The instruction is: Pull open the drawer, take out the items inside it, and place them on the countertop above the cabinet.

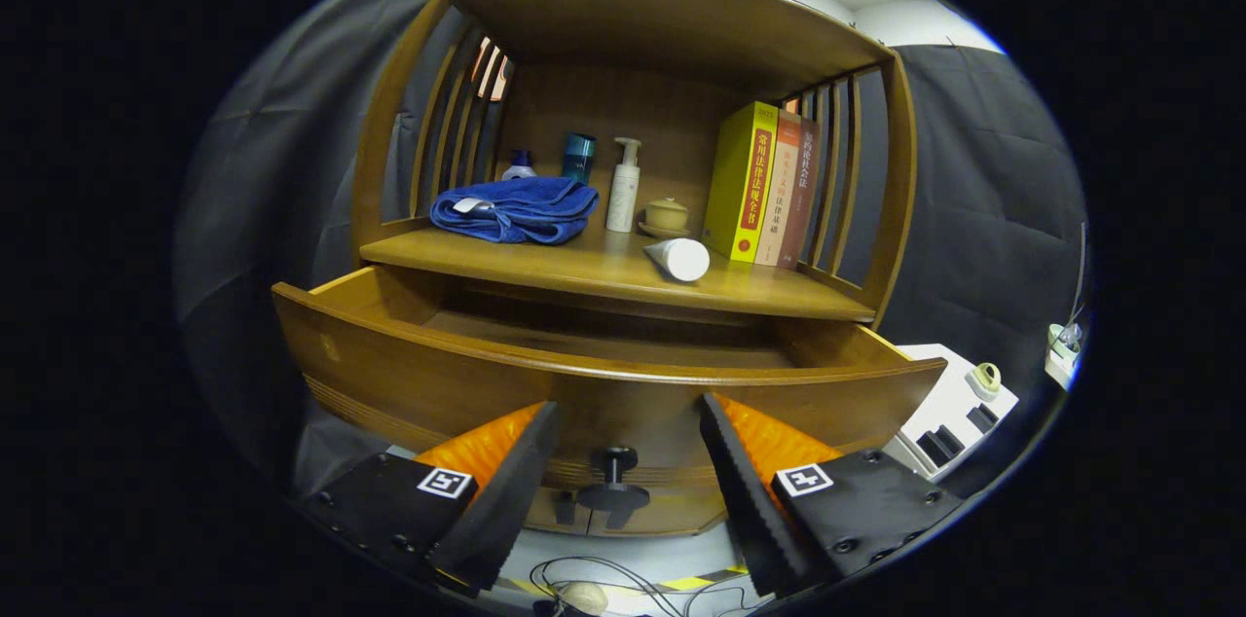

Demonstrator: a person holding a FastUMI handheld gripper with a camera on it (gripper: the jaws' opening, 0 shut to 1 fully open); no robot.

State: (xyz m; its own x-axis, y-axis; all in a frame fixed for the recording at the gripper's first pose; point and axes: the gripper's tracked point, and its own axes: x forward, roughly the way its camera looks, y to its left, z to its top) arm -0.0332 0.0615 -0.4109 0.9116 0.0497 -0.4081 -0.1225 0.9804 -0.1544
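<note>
gripper is level and facing forward, fingers spread wide apart — nothing held between them

Gripper: orange fingers, ridged black pads, black bases with square markers.

You see the tube lying on the countertop, with the towel at its 9 o'clock and books at 2 o'clock. The open drawer sits below.

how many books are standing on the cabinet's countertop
3 books, upright side by side at the countertop's right end beside the slatted side: a yellow book, an orange-spined book and a dark red book. More might be hidden behind.
</note>
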